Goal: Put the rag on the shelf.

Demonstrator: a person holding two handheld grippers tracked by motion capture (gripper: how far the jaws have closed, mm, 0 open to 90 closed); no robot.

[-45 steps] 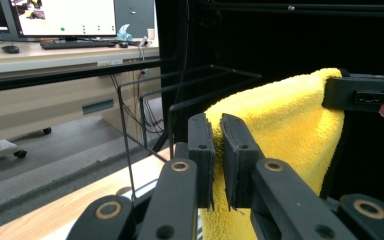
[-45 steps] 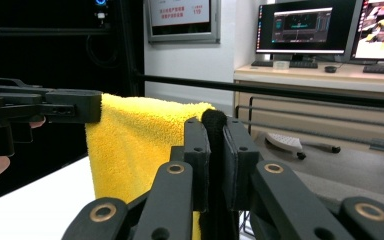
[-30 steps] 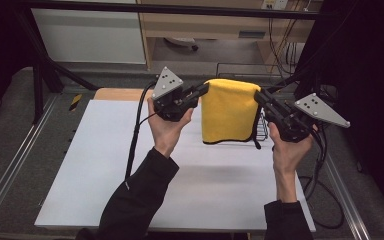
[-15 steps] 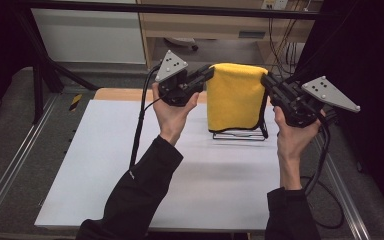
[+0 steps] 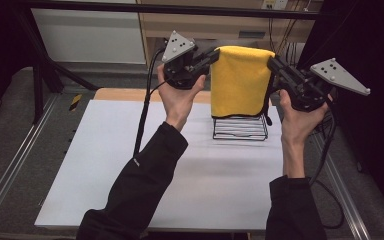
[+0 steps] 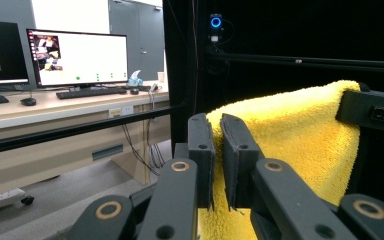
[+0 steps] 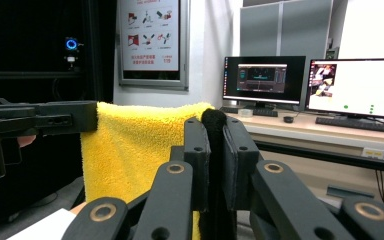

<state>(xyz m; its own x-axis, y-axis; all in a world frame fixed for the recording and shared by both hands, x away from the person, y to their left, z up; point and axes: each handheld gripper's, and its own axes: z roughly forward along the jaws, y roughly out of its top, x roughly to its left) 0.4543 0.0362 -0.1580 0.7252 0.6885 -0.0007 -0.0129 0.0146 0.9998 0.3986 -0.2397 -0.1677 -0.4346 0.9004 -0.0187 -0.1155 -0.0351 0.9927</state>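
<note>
Both the left gripper (image 5: 214, 54) and right gripper (image 5: 271, 63) pinch the top corners of a fluffy yellow cloth (image 5: 240, 80), jaws clamped tight. It hangs above a black wire rack (image 5: 240, 130). Next, probably lowering it evenly over the rack.

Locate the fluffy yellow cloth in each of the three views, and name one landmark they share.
High view: the fluffy yellow cloth hangs top centre, stretched between the left gripper and right gripper, above the black wire rack.
Left gripper view: right half, its corner pinched in the jaws at bottom centre.
Right gripper view: centre left, its corner pinched in the jaws.
Shared landmark: the cloth's straight top edge, running from one gripper to the other.
</note>
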